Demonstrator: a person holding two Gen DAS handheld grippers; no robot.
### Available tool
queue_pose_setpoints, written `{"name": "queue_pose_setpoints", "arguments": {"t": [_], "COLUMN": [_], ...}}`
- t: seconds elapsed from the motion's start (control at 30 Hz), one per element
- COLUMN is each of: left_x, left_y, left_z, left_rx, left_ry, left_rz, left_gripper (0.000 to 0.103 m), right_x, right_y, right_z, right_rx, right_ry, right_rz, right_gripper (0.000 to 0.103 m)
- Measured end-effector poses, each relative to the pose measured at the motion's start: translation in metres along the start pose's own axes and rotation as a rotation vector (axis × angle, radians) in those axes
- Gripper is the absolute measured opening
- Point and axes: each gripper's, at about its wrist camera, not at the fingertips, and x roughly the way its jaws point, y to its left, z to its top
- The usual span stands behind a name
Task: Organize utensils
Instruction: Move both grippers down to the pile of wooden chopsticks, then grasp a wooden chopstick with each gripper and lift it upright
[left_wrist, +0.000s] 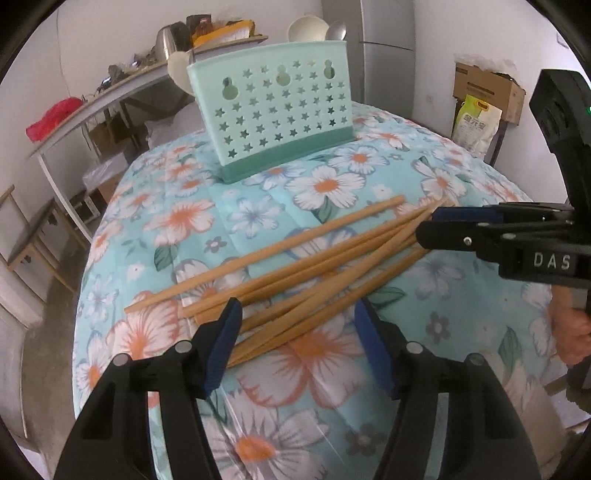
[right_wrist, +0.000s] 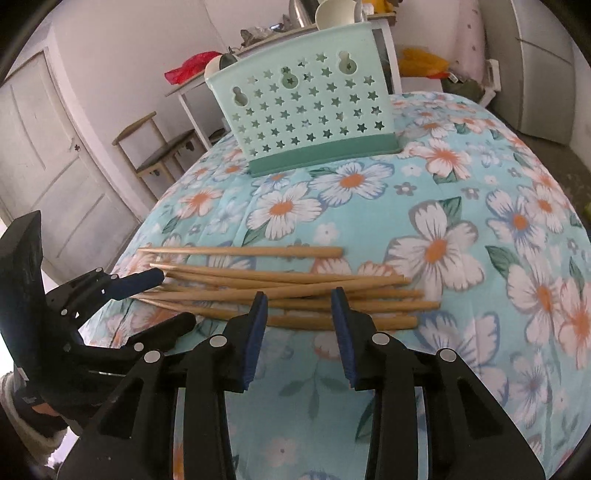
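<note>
Several wooden chopsticks (left_wrist: 295, 273) lie in a loose pile on the floral cloth; they also show in the right wrist view (right_wrist: 288, 291). A mint utensil holder (left_wrist: 273, 110) with star holes stands upright behind them, also seen in the right wrist view (right_wrist: 306, 107). My left gripper (left_wrist: 299, 314) is open, its jaws on either side of the near ends of the pile. My right gripper (right_wrist: 299, 299) is open, low at the middle of the pile. It shows in the left wrist view (left_wrist: 428, 227) at the chopsticks' far ends. The left gripper shows in the right wrist view (right_wrist: 173, 299).
The table is covered with a blue floral cloth (left_wrist: 332, 369). A shelf (left_wrist: 110, 92) with clutter, a kettle and bowls stands behind on the left. A cardboard box (left_wrist: 484, 88) and a rice bag sit at the right. A wooden chair (right_wrist: 155, 147) and a door are at the left.
</note>
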Motion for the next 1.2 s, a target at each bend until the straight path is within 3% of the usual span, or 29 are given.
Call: {"name": "queue_pose_setpoints", "arguments": {"t": [0.1, 0.33, 0.67, 0.93, 1.2], "left_x": [-0.011, -0.038, -0.02, 0.032, 0.067], "left_y": [0.003, -0.004, -0.002, -0.007, -0.029], "left_z": [0.0, 0.0, 0.039, 0.077, 0.085], "left_rx": [-0.019, 0.004, 0.067, 0.176, 0.327], "left_ry": [-0.017, -0.084, -0.108, 0.053, 0.183], "left_rz": [-0.033, -0.053, -0.077, -0.21, -0.228], "left_gripper": [0.061, 0.061, 0.057, 0.035, 0.026], "right_x": [-0.007, -0.037, -0.028, -0.021, -0.021], "right_y": [-0.005, -0.034, -0.067, -0.071, -0.075], "right_z": [0.001, -0.008, -0.008, -0.003, -0.005], "right_rx": [0.048, 0.146, 0.234, 0.236, 0.29], "right_ry": [-0.001, -0.032, -0.019, 0.007, 0.023], "right_rz": [0.044, 0.013, 0.009, 0.024, 0.038], "right_gripper": [0.034, 0.036, 0.036, 0.036, 0.036]}}
